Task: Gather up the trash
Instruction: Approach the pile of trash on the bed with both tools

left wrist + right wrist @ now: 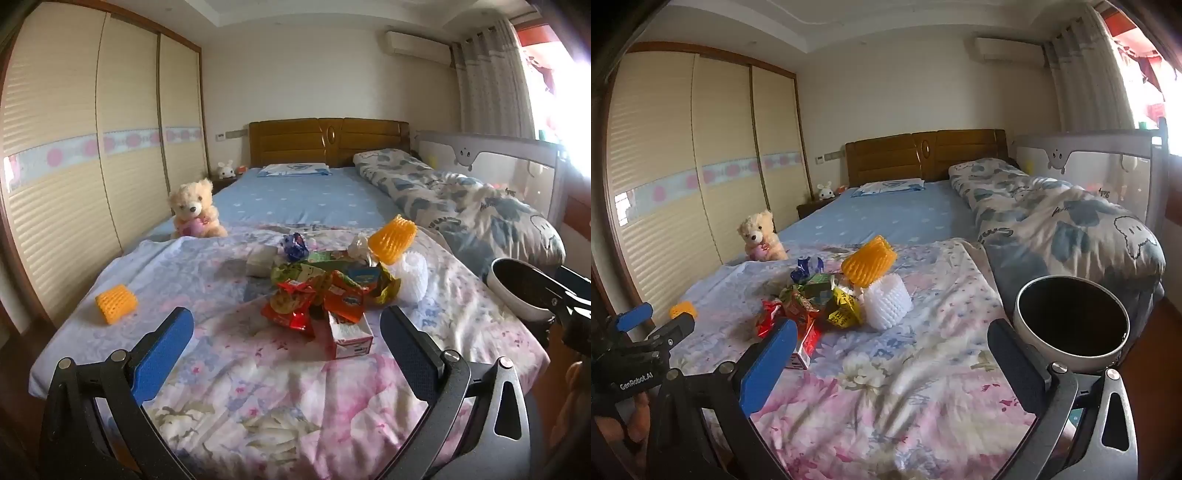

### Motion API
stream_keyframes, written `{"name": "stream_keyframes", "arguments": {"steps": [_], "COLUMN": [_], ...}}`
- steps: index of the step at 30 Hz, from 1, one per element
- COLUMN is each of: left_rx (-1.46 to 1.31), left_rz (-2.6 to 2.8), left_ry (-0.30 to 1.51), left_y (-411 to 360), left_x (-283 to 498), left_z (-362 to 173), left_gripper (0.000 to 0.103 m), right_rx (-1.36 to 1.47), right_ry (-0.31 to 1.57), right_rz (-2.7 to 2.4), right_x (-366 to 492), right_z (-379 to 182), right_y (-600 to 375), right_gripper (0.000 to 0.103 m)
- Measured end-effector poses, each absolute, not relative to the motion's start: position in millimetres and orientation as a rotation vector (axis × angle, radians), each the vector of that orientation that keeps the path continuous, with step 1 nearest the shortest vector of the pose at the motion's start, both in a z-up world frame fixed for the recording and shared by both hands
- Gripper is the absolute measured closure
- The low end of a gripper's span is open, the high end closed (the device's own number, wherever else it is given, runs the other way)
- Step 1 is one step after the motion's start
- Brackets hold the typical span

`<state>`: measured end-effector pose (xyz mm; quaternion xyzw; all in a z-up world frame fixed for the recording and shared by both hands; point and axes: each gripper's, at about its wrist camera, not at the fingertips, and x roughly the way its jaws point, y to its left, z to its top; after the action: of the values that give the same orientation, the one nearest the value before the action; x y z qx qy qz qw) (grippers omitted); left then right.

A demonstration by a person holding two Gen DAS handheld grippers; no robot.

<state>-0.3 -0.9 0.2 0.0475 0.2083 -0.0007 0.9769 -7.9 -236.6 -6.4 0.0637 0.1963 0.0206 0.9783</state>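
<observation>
Daylight pours in from the window (561, 92) at right, blown out to white glare; the bed (295, 206) is evenly, softly lit with faint shadows; fisheye bending curves the wardrobe (92, 147); corners darken; focus is slightly soft throughout.

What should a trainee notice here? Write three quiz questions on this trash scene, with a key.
1. True or false: both pairs of tongs, left tongs and right tongs, are open and hold nothing.
2. Which lies apart from the wrapper pile? A) small carton B) lone orange foam net C) white foam net
3. Fill in: the round bin stands at the bed's ____ side in both views.

Key: 1 true; 2 B; 3 right.
</observation>
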Motion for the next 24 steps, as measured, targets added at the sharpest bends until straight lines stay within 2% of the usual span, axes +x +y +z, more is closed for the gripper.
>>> {"name": "stream_keyframes", "arguments": {"steps": [24], "left_rx": [0.032], "left_rz": [-0.006], "left_ry": [0.449], "left_y": [5.0], "left_x": [0.3], "left_z": [-4.6], "left_gripper": [0.000], "right_rx": [0.112], "right_ry": [0.399], "right_rz": [0.051], "right_x": [-10.3], "right_z": [-7.7], "right_y": [-227.9], "right_gripper": [0.000]}}
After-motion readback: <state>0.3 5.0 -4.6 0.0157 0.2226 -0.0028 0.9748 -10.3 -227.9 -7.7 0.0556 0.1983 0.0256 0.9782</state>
